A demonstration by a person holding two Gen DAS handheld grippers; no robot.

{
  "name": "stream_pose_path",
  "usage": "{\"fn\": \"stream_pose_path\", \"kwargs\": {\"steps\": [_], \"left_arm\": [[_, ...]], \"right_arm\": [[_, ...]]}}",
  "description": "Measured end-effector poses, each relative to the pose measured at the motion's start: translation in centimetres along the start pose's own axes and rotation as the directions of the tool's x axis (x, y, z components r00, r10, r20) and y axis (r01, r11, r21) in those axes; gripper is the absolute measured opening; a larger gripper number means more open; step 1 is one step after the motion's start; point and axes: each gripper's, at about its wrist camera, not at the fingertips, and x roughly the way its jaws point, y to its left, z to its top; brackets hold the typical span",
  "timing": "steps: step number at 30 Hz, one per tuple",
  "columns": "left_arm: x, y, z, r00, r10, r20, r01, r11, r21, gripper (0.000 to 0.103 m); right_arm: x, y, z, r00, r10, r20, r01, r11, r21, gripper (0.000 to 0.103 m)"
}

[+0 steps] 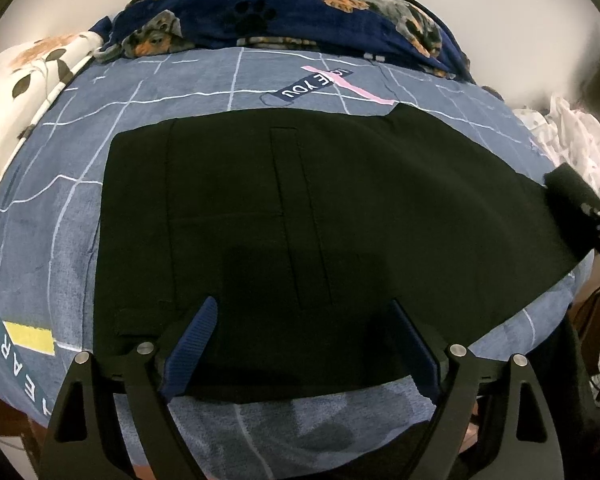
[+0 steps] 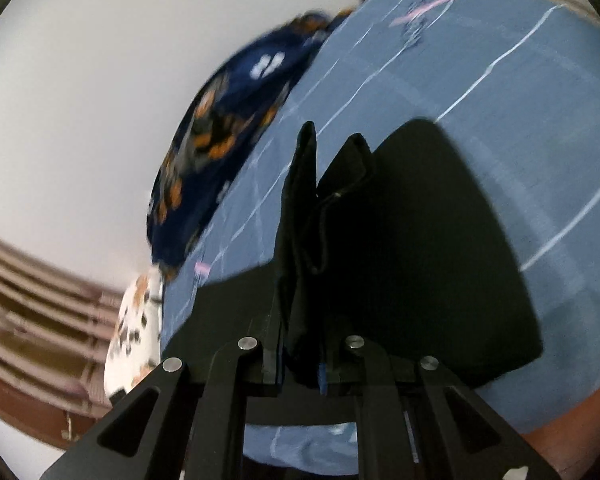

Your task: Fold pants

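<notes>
**Carrying the leg end over for the fold**

We hold the black pants (image 1: 300,208) flat on the bed (image 1: 52,208), waist toward nine o'clock. Our left tongs (image 1: 304,344) hover wide above the near edge, jaws opening, nothing pinched. Our right tongs (image 2: 300,360) sit narrow, clamped on a bunched fold of the pants. We judge the carry should stay low, edges aligned, with the left ready to pin the cloth

I am working in a bedroom at home. Under me lies a bed with a blue grid-print sheet (image 1: 40,208), a navy fleece blanket with puppies and paw prints (image 1: 284,4) heaped against a plain white wall (image 2: 100,100), and a white spotted pillow (image 1: 16,80) beside it.
</notes>
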Motion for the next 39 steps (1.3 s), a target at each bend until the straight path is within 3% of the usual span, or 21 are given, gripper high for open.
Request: {"fn": "stream_pose_path", "kwargs": {"steps": [18, 39], "left_arm": [[0.0, 0.0, 0.1, 1.000, -0.001, -0.002, 0.001, 1.000, 0.005, 0.088], [0.2, -0.4, -0.1, 1.000, 0.008, -0.005, -0.008, 1.000, 0.029, 0.091]], "right_arm": [[5.2, 2.7, -4.0, 0.992, -0.014, -0.125, 0.008, 0.999, -0.046, 0.012], [8.1, 5.4, -6.2, 0.983, -0.001, -0.183, -0.014, 0.997, -0.080, 0.012]]}}
